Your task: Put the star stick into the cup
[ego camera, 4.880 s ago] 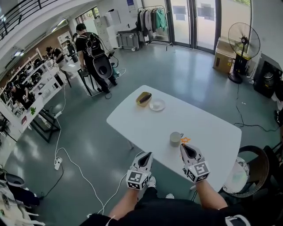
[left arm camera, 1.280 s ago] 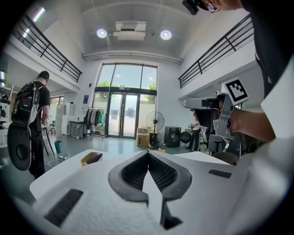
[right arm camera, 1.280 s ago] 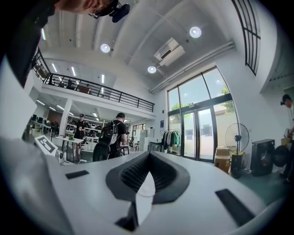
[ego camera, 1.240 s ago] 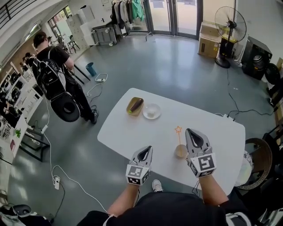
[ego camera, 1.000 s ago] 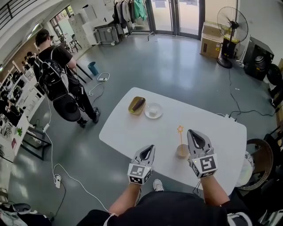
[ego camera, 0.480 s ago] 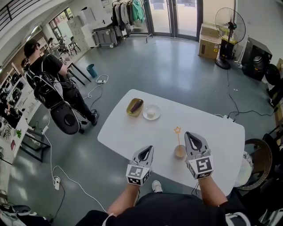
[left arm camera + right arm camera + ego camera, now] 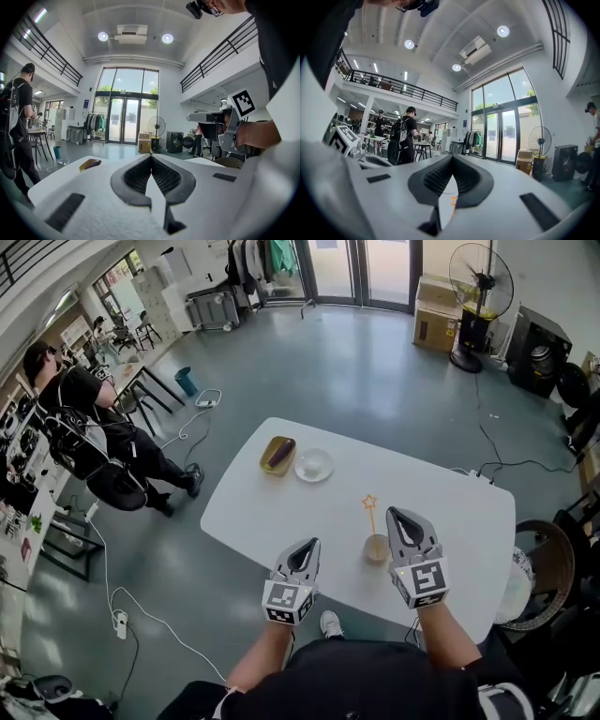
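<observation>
Star stick (image 7: 369,502) stands in cup (image 7: 376,547), just left of right gripper (image 7: 401,516).

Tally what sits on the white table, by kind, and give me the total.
Cup: 1
Star stick, standing in the cup: 1
Yellow dish: 1
Dark long item in that dish: 1
Pale round plate: 1
Total: 5

White table (image 7: 450,521), cup (image 7: 376,547) near front edge, pale saucer (image 7: 313,465) beside yellow dish (image 7: 277,455)

No text legible; wall sign (image 7: 86,103) probably too small to read.
</observation>
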Demonstrator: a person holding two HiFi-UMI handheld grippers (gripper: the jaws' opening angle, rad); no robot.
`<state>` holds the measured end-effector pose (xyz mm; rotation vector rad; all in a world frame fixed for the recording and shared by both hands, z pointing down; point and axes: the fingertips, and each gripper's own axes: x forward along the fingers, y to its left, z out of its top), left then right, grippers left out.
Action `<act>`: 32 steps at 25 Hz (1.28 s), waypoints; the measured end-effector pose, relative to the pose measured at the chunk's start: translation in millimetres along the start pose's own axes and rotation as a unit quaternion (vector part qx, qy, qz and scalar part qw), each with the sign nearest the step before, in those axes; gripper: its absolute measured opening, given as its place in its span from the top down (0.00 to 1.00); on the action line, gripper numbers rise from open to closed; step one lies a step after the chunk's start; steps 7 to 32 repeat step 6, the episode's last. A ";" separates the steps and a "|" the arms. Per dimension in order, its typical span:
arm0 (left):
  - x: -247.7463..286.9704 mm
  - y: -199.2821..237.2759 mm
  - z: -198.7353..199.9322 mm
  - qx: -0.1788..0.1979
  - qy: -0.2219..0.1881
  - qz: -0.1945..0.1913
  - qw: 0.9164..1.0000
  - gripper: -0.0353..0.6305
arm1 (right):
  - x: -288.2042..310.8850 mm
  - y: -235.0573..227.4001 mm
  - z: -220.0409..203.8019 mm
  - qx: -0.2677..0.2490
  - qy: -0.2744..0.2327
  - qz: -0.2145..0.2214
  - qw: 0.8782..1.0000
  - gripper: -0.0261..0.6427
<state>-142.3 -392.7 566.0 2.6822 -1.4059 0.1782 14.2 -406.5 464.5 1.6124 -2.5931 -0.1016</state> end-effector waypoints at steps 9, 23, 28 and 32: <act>3.9 -1.9 1.4 0.001 0.003 -0.004 1.000 0.93 | 7.8 -6.3 -1.1 0.006 -0.013 -0.010 1.000 0.95; 3.9 -1.9 1.4 0.001 0.003 -0.004 1.000 0.93 | 7.8 -6.3 -1.1 0.006 -0.013 -0.010 1.000 0.95; 3.9 -1.9 1.4 0.001 0.003 -0.004 1.000 0.93 | 7.8 -6.3 -1.1 0.006 -0.013 -0.010 1.000 0.95; 3.9 -1.9 1.4 0.001 0.003 -0.004 1.000 0.93 | 7.8 -6.3 -1.1 0.006 -0.013 -0.010 1.000 0.95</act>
